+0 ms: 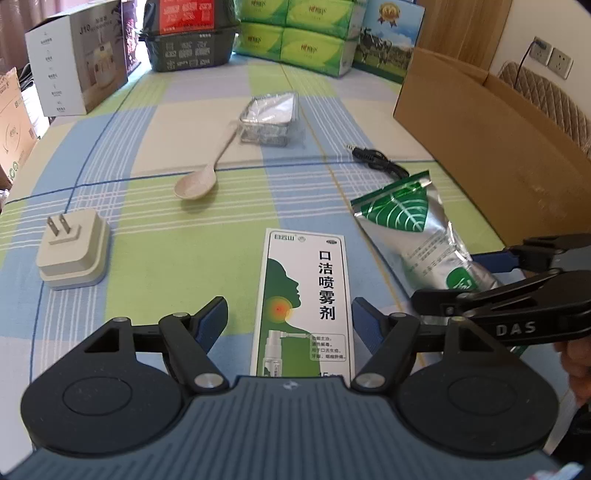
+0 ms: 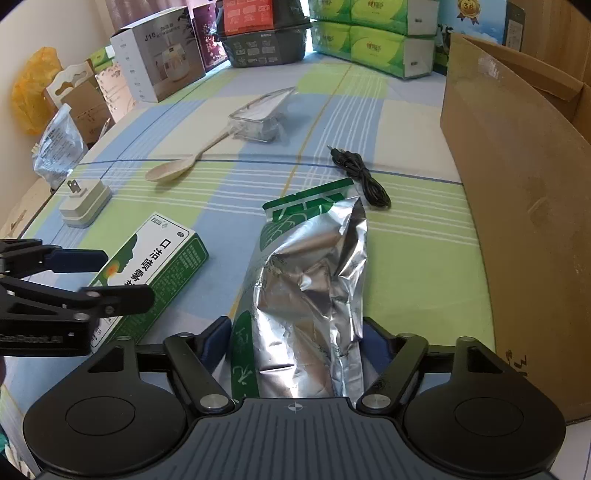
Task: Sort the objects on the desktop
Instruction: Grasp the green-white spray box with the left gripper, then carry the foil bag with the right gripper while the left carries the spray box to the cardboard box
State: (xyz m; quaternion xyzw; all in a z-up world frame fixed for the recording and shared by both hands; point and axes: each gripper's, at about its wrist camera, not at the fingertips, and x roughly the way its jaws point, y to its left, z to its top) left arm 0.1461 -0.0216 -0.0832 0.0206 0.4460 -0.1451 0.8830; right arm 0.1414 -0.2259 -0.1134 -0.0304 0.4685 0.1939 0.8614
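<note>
**Left wrist view: both grippers low over the table, one item framed by each**

Left wrist view. Left gripper point(image 1: 288, 314) released, jaws spread wide on either side of the spray box point(image 1: 304, 302); pads clear of the box edges, no contact seen. Box flat on the checked tablecloth point(image 1: 155, 280), long axis running away from the camera, near end hidden under the gripper body. White plug adapter point(image 1: 72, 254) to the left, prongs up. Beige spoon point(image 1: 199, 177) farther back, handle reaching to the small wire basket point(image 1: 271, 118) holding something white. Black audio cable point(image 1: 376, 160) coiled to the right, near the top of the foil pouch point(image 1: 417, 229). Open cardboard box point(image 1: 491, 147) at the right edge of the table. Cartons and green tissue packs point(image 1: 295, 33) stacked along the far end.

Right wrist view. Right gripper point(image 2: 295, 332) spread around the lower part of the foil pouch point(image 2: 314, 280); pads close beside the crumpled sides, contact cannot be told, no squeeze visible. Pouch lying on the cloth, green printed top pointing away. Spray box point(image 2: 155, 269) just left of the pouch, with the left gripper point(image 2: 110, 277) straddling its near end. Cable point(image 2: 364, 177) beyond the pouch top, apart from it. Cardboard box point(image 2: 517, 229) wall close on the right. Adapter point(image 2: 85, 203) and spoon point(image 2: 173, 168) well to the left and back.
</note>
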